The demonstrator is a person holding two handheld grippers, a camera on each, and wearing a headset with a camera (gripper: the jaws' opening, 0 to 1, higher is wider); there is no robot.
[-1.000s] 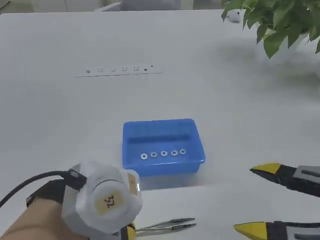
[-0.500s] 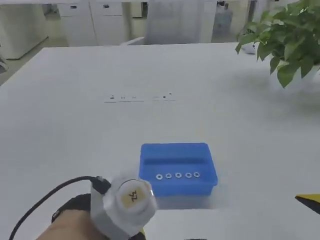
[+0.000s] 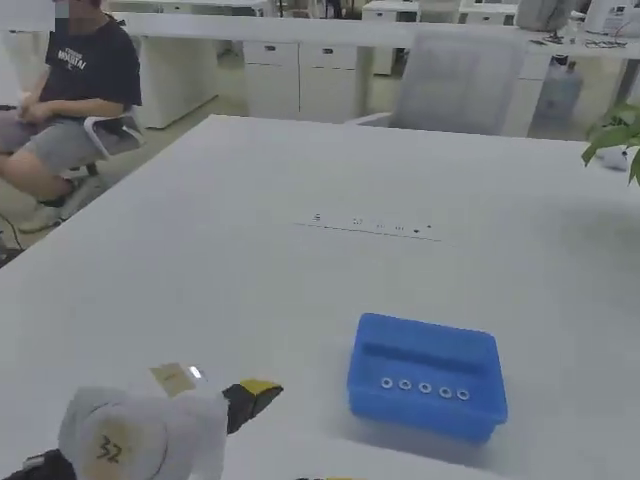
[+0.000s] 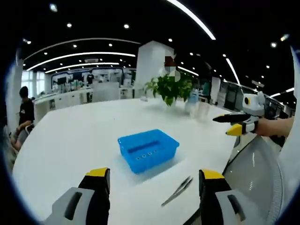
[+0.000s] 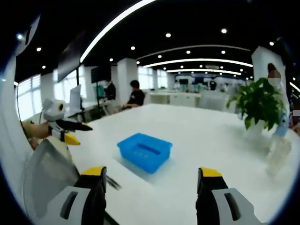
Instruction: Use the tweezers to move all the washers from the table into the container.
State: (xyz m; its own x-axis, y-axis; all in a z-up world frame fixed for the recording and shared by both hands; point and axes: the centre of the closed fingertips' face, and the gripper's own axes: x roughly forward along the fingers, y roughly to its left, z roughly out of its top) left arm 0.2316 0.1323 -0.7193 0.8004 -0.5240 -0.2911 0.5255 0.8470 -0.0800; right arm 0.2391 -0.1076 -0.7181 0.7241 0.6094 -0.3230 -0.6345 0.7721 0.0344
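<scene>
Seated person [image 3: 70,90], far left, beyond bench [image 3: 230,270]. Left gripper [image 4: 152,176], near left: fingers apart, empty. Tweezers [image 4: 177,191], flat by near bench edge, clear of both grippers. Blue container [image 3: 430,415], right of centre, holding five washers [image 3: 425,387] in a row. Right gripper [image 5: 152,174]: fingers apart, empty. Plant [image 3: 618,140], far right.

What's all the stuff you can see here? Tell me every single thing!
table: one, white, under everything
container: one, blue, on the table
washers: five, silvery, in a row inside the container
tweezers: one pair, silvery, lying on the table near its front edge, apart from the container
plant: one, green, at the table's far side
seated person: one, dark shirt, beyond the table's corner
left gripper: black, yellow tips, open, empty
right gripper: black, yellow tips, open, empty
</scene>
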